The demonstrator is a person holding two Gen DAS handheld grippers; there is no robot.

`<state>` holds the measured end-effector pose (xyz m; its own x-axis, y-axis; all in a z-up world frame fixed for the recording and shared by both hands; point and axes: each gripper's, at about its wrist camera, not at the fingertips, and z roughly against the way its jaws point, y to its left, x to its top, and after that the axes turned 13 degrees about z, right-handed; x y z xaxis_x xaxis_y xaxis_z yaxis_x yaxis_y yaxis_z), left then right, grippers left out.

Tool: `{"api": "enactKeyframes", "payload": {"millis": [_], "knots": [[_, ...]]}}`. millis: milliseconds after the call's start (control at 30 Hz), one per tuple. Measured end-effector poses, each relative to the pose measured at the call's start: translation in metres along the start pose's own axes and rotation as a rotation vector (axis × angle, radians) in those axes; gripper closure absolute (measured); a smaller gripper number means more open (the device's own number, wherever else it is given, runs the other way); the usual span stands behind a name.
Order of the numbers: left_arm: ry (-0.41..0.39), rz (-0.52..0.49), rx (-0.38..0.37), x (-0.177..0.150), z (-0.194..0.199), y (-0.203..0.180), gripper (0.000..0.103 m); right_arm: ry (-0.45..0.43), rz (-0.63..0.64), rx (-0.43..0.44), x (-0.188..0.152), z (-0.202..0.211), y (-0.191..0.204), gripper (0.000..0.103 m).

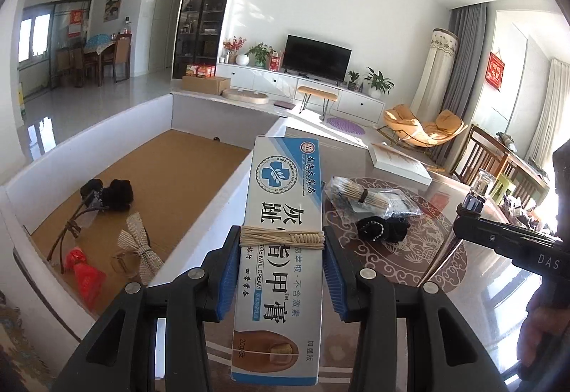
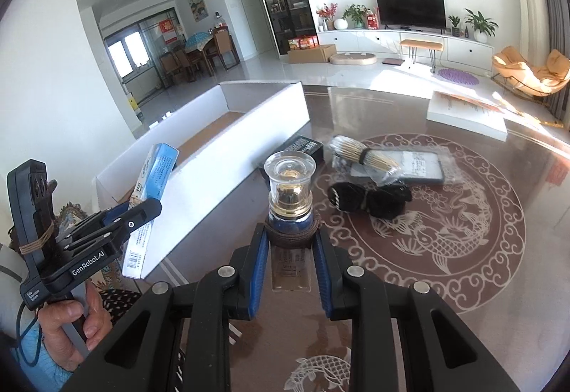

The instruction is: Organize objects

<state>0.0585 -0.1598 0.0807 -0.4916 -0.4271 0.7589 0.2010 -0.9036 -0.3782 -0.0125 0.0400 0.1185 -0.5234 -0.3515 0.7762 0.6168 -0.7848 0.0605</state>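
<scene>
My left gripper point(image 1: 282, 242) is shut on a blue and white nail cream box point(image 1: 283, 214) bound with twine, held in the air beside the white storage box point(image 1: 213, 192). It also shows in the right wrist view point(image 2: 142, 210), holding the cream box point(image 2: 151, 185). My right gripper point(image 2: 290, 242) is shut on a glass perfume bottle point(image 2: 290, 192) with a clear stopper, above the table. It shows at the right of the left wrist view point(image 1: 473, 210). The storage box point(image 2: 228, 185) holds black hair ties point(image 1: 110, 194), a burlap bow point(image 1: 140, 242) and a red bag point(image 1: 83, 271).
On the patterned table point(image 2: 481, 231) lie a bagged bundle of sticks point(image 2: 363, 157), a black hair tie point(image 2: 370, 198), a phone case point(image 2: 420, 166), a small black box point(image 2: 302, 146) and a white book point(image 2: 466, 114). The living room lies behind.
</scene>
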Motion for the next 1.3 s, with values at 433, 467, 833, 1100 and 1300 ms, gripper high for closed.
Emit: {"api": "enactKeyframes", "payload": {"millis": [433, 467, 833, 1100, 1300], "knots": [[0.15, 0.213, 0.307, 0.089, -0.051, 0.16, 0.058, -0.004, 0.271, 0.225, 0.146, -0.146, 0.176, 0.077], [0.18, 0.225, 0.31, 0.088, -0.059, 0.166, 0.058, 0.036, 0.288, 0.216, 0.146, -0.167, 0.183, 0.076], [0.117, 0.205, 0.337, 0.065, -0.053, 0.139, 0.019, -0.041, 0.207, 0.062, 0.132, -0.167, 0.142, 0.006], [0.122, 0.01, 0.162, 0.03, -0.043, 0.029, 0.015, -0.031, 0.209, -0.121, 0.052, -0.106, 0.054, 0.004], [0.165, -0.121, 0.096, -0.004, -0.059, -0.043, 0.004, 0.14, 0.116, -0.248, -0.044, -0.081, -0.034, 0.004]]}}
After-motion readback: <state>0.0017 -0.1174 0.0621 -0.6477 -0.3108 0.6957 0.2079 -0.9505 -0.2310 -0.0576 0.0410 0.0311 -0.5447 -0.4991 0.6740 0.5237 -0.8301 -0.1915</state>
